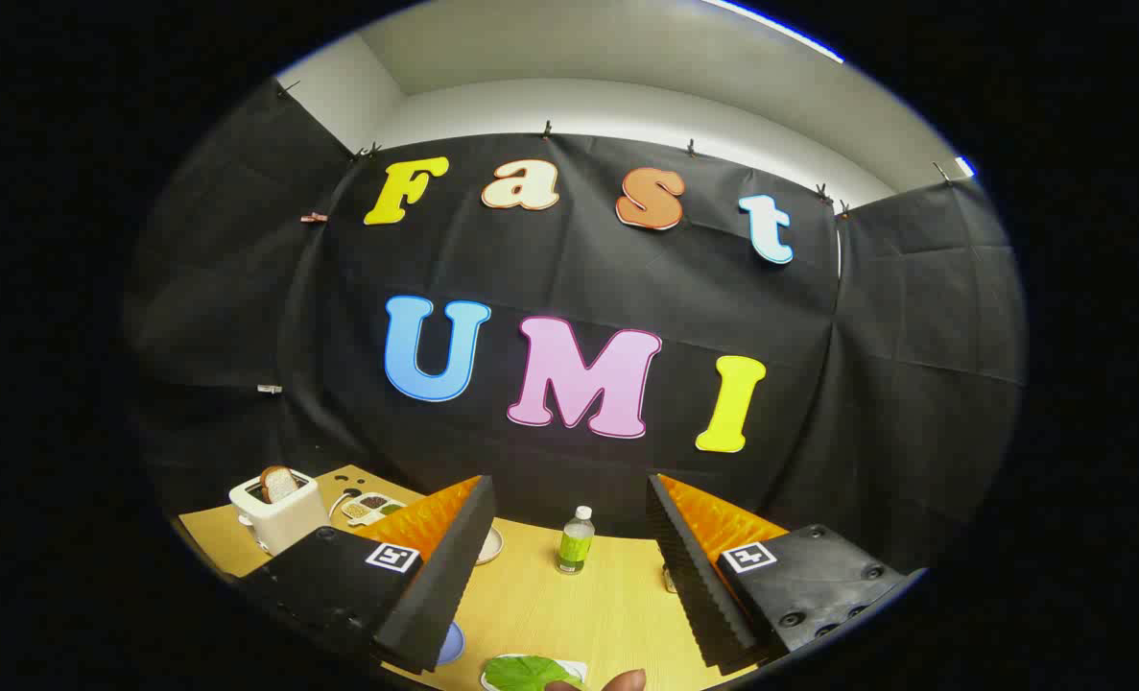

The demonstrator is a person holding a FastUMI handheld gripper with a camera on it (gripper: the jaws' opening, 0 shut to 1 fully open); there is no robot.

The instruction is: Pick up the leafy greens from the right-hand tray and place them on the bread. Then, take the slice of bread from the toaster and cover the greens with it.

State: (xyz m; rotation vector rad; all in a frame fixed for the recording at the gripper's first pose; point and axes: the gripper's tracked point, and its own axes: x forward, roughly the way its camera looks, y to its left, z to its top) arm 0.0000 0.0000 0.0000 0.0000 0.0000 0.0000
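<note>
My gripper point(569, 566) is held above the wooden table with its two orange-and-black fingers wide apart and nothing between them. Below the gap, close to me, the leafy greens point(528, 673) lie on a white tray point(577, 666). A fingertip of a person's hand point(619, 680) shows just beside the tray. Far off beyond the left finger stands the white toaster point(276, 516) with a slice of bread point(279, 484) sticking up from its slot. A white plate point(490, 545) peeks out from behind the left finger; what it carries is hidden.
A small green bottle with a white cap point(576, 541) stands on the table point(569, 605) beyond the fingers. A white tray with small compartments of toppings point(371, 506) sits right of the toaster. A blue disc point(452, 643) shows beside the left finger.
</note>
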